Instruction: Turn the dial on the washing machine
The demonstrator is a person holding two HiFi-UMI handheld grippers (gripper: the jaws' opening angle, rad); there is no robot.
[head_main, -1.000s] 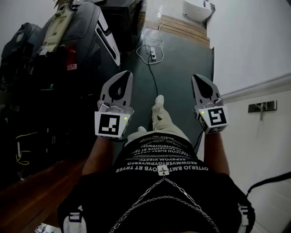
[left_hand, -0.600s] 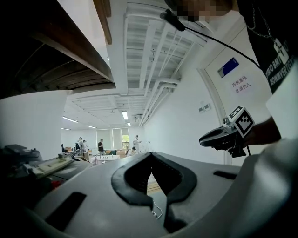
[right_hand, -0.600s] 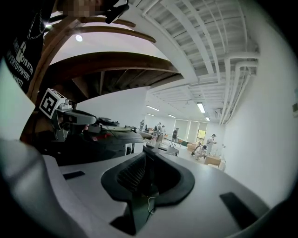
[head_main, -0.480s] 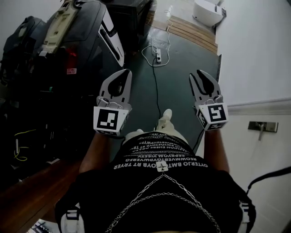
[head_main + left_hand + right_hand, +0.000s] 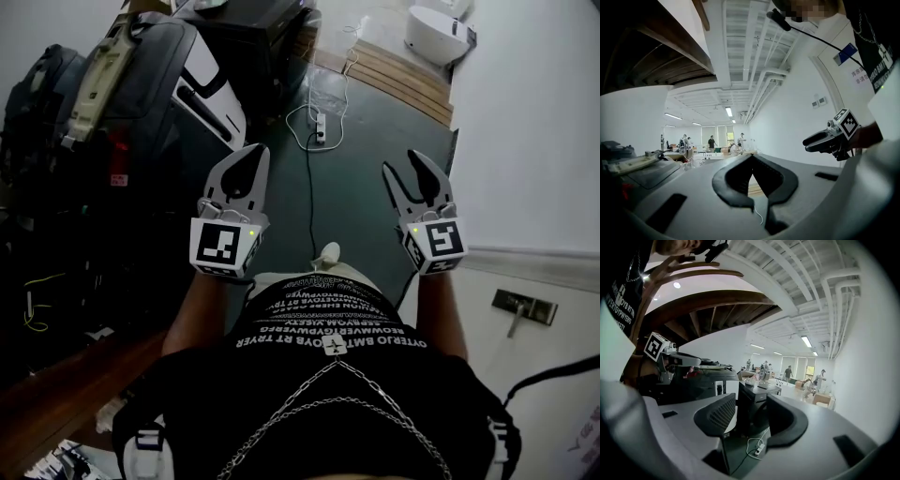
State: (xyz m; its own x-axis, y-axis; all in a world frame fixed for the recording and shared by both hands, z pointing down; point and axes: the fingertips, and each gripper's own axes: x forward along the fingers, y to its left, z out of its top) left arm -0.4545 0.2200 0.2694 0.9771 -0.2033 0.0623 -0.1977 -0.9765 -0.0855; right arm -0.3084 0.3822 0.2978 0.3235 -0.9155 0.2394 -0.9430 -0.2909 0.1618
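Note:
No washing machine or dial can be made out in any view. Both grippers are held out level in front of the person's chest over a dark green floor (image 5: 375, 159). My left gripper (image 5: 246, 157) is shut with nothing in it; in the left gripper view (image 5: 751, 160) its jaw tips meet. My right gripper (image 5: 405, 169) stands open and empty, and its jaws have just been opening; a clear gap shows between them in the right gripper view (image 5: 751, 401). Each gripper also appears in the other's view, the right gripper (image 5: 829, 137) and the left gripper (image 5: 670, 359).
Dark cases and equipment (image 5: 141, 84) are stacked along the left. A white power strip with its cable (image 5: 321, 117) lies on the floor ahead. Wooden boards (image 5: 394, 70) lie beyond it. A white wall (image 5: 525, 141) with a metal bracket (image 5: 520, 307) runs along the right. A black cabinet (image 5: 754, 404) stands ahead.
The right gripper's jaws have gone from shut to open. The person has walked forward, so the power strip and the dark cases have drawn nearer. The left gripper has stayed shut.

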